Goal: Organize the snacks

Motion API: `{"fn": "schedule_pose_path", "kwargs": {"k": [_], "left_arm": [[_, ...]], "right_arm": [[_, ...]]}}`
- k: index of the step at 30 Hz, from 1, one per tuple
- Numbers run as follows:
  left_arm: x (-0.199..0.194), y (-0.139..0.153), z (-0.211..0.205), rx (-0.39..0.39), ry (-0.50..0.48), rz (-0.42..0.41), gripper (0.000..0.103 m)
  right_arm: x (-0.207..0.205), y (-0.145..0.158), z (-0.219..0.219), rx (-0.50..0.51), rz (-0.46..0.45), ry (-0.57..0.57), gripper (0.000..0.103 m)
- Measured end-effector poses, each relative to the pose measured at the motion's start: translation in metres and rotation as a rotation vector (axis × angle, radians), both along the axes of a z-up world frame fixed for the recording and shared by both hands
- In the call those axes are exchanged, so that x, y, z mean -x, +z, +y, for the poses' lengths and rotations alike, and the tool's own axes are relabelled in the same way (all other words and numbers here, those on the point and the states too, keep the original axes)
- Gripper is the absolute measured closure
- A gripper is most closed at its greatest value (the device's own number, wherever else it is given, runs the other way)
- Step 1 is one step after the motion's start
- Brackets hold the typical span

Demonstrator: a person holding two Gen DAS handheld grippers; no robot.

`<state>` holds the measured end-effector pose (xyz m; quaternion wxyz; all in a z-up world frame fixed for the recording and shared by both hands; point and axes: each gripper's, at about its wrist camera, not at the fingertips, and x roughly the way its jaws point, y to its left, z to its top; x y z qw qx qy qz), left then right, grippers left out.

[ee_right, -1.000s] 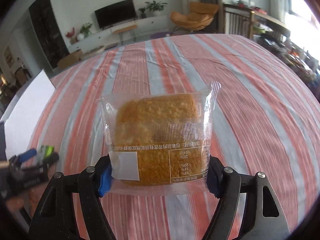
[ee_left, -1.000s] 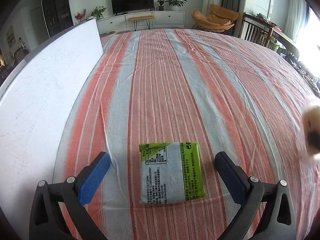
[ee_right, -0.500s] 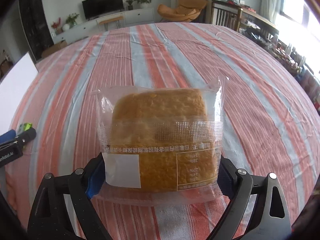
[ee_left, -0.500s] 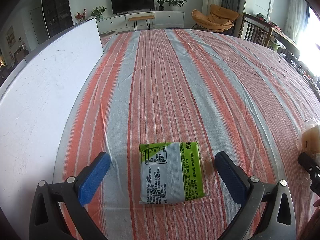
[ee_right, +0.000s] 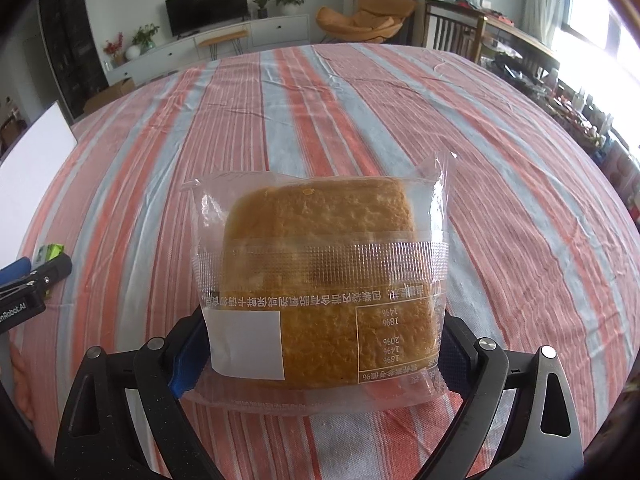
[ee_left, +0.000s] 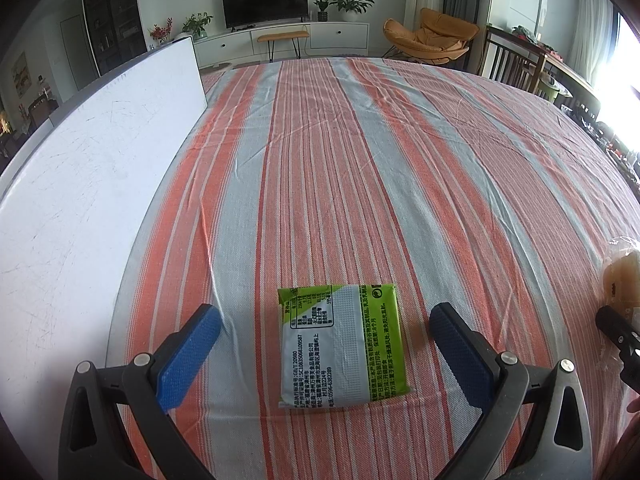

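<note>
A green and white snack packet (ee_left: 340, 348) lies flat on the striped tablecloth (ee_left: 360, 160), between the blue pads of my left gripper (ee_left: 324, 314), which is open and touches nothing. In the right wrist view a clear-wrapped golden cake (ee_right: 320, 276) rests on the cloth between the fingers of my right gripper (ee_right: 320, 340). Its jaws stand wide, the pads just beside the wrapper's edges and not squeezing it. The cake (ee_left: 624, 280) also shows at the right edge of the left wrist view. My left gripper (ee_right: 36, 276) and the green packet (ee_right: 50, 252) appear at the far left.
A white board (ee_left: 88, 184) lies along the table's left side, also seen as the white board (ee_right: 32, 152) in the right wrist view. Striped cloth stretches far ahead of both grippers. Chairs and cluttered furniture stand beyond the table's right edge.
The right gripper's jaws have spread apart from the cake's wrapper, and the cake now sits lower, on the cloth. The left gripper and green packet have not moved.
</note>
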<state>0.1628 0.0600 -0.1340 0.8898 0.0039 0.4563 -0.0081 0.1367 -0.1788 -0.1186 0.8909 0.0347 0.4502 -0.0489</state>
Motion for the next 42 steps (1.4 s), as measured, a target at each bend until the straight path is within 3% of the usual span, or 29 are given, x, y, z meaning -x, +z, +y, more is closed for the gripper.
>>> {"fn": "schedule_pose_path", "kwargs": {"k": [24,27,28,29,30,31,34,35,37,42], "left_arm": [[0.000,0.000,0.000,0.001,0.002,0.000,0.000],[-0.004,0.002,-0.001,0.006,-0.018,0.049,0.001],[-0.006,0.003,-0.001,0.009,-0.025,0.070,0.003],[-0.004,0.006,-0.002,0.008,-0.031,0.069,0.018],[-0.001,0.010,-0.002,0.007,-0.037,0.060,0.048],[0.001,0.013,-0.003,0.007,-0.045,0.061,0.054],[0.011,0.018,0.009,0.117,-0.033,0.112,0.055],[0.018,0.022,0.015,0.167,-0.027,0.119,0.055],[0.038,0.037,0.024,0.253,-0.036,0.094,0.055],[0.084,0.085,0.027,0.331,-0.111,0.019,0.055]], "right_arm": [[0.000,0.000,0.000,0.000,0.000,0.001,0.008],[0.000,0.000,0.000,-0.002,-0.001,0.003,0.008],[0.000,0.000,-0.001,-0.006,-0.003,0.004,0.008],[0.003,0.001,-0.002,-0.012,-0.007,0.004,0.008],[0.005,0.002,-0.004,-0.028,-0.015,0.004,0.008],[0.007,0.003,-0.006,-0.049,-0.025,0.005,0.008],[0.022,0.010,-0.021,-0.150,-0.092,-0.027,0.014],[0.027,0.012,-0.023,-0.149,-0.106,-0.042,0.022],[0.040,0.019,-0.027,-0.174,-0.143,-0.075,0.024],[0.056,0.044,-0.017,-0.257,-0.212,-0.040,0.025]]}}
